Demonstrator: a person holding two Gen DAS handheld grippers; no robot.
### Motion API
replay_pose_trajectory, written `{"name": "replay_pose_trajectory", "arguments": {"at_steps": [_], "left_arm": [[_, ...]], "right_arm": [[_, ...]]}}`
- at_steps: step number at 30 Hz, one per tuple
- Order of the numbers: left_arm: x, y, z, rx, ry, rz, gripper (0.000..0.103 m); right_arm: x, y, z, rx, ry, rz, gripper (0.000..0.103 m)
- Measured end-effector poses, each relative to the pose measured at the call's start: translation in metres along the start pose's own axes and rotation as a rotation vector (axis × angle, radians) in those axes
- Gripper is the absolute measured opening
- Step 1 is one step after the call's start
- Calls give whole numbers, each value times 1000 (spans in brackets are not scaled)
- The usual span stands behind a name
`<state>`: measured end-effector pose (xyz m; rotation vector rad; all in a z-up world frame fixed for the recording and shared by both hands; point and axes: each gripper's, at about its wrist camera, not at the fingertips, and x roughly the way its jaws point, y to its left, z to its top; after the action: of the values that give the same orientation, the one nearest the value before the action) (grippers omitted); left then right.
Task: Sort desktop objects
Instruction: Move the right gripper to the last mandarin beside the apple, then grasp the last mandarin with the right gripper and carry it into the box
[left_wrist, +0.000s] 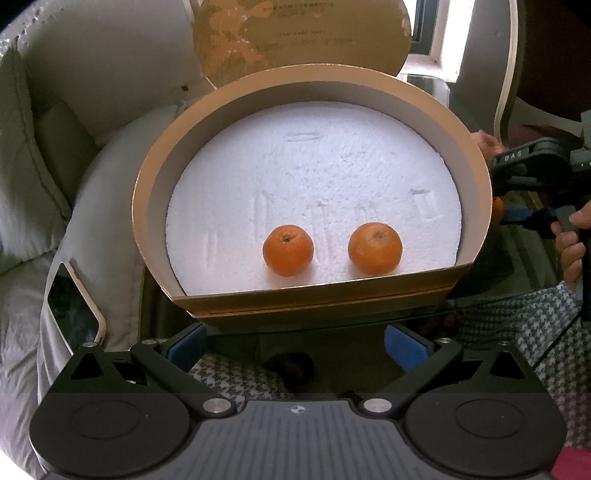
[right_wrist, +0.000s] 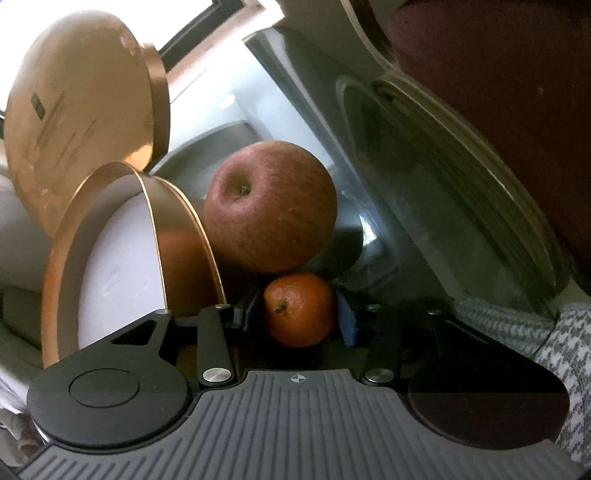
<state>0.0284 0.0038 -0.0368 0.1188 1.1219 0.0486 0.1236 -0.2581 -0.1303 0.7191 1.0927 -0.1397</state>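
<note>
A gold half-round box (left_wrist: 155, 177) with a white foam floor (left_wrist: 314, 166) holds two tangerines (left_wrist: 288, 250) (left_wrist: 375, 248) near its straight front wall. My left gripper (left_wrist: 295, 347) stands open just in front of that wall, with nothing between its blue pads (left_wrist: 406, 349). My right gripper (right_wrist: 299, 318) is shut on a third tangerine (right_wrist: 299, 310), one pad against each side. A red apple (right_wrist: 269, 206) sits right behind this tangerine, beside the box's outer wall (right_wrist: 177, 236). From the left wrist view, the right gripper (left_wrist: 517, 218) shows past the box's right side, held by a hand (left_wrist: 569, 251).
The box's gold lid (left_wrist: 295, 37) leans upright behind it. A phone (left_wrist: 74, 310) lies on grey bedding to the left. The fruit rests on a glass tabletop (right_wrist: 443, 184). Houndstooth cloth (left_wrist: 517, 321) covers the near right.
</note>
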Motion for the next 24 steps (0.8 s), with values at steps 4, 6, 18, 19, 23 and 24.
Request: {"name": "replay_pose_trajectory", "arguments": {"at_steps": [4,6,18,19,23,24], "left_arm": [[-4,3,-3,-14,-8,7,102],[-5,5,-5,-19,-11,8,102],[-13,4,-13,-18,-33,-29,102],[-14,4,-13,-19,-35,-33,102],[-15,9,-14,-30,-46,-40,102],[-15,11,-15,-36,-47,-41,102]], "right_arm": [[-5,-6,-7,14,0,-3,44],[-9,-10,-11,21,5,2,45],[-73,-25,-37,-19,-48,33,45],[-79,-21,-37,-29,-61,40,45],[-102,8,-36,-99,-124,75,45],[-105,16,-36,-123,-136,83,45]]}}
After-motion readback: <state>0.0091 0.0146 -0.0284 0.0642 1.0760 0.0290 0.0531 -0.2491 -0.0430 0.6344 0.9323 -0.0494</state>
